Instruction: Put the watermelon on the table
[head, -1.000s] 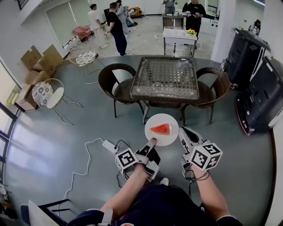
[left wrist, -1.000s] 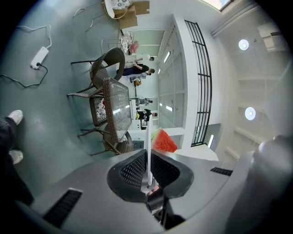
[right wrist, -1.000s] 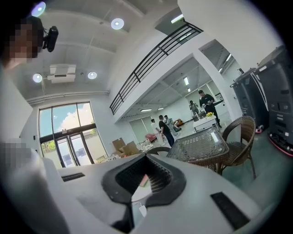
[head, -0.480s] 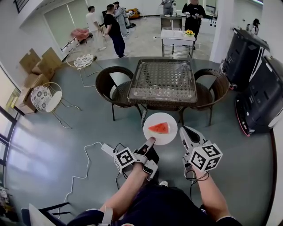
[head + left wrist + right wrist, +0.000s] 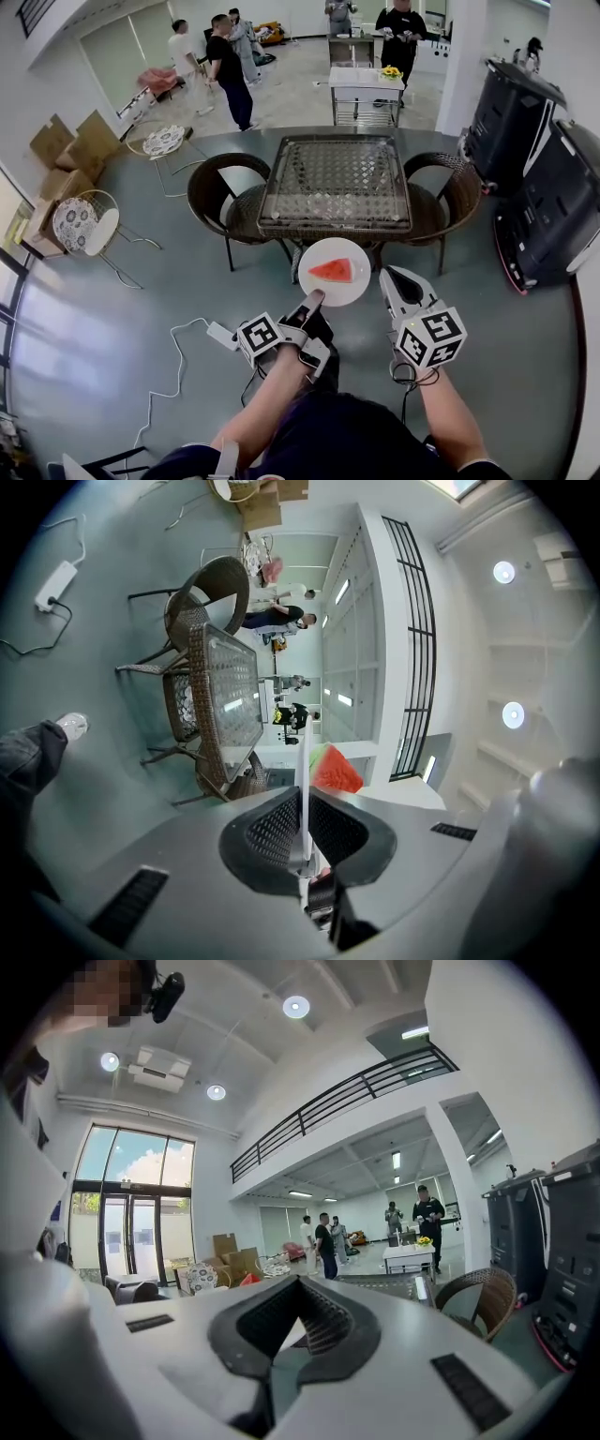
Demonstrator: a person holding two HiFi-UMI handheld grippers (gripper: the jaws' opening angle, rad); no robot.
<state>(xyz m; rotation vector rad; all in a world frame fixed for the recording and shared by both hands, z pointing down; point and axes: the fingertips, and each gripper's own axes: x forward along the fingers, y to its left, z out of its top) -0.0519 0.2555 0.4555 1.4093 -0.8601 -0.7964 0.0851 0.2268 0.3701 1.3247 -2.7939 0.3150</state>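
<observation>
A red watermelon wedge (image 5: 332, 271) lies on a white plate (image 5: 356, 255). My left gripper (image 5: 312, 302) is shut on the plate's near rim and holds it level in the air, just short of the glass-topped wicker table (image 5: 333, 183). In the left gripper view the plate (image 5: 303, 761) shows edge-on between the pads of the left gripper (image 5: 302, 803), with the wedge (image 5: 335, 772) beyond. To the right of the plate, my right gripper (image 5: 396, 279) points at the table, its jaws together and nothing in them. The right gripper view shows the right gripper (image 5: 298, 1283) the same way.
Wicker chairs stand at the table's left (image 5: 217, 192) and right (image 5: 452, 192). Large black machines (image 5: 553, 206) line the right side. A power strip with cable (image 5: 220, 335) lies on the floor near my left gripper. Several people (image 5: 225, 70) stand far behind, beyond a white cart (image 5: 366, 80).
Both grippers and the plate with the wedge have come closer to the table's near edge. The right gripper has rolled a little.
</observation>
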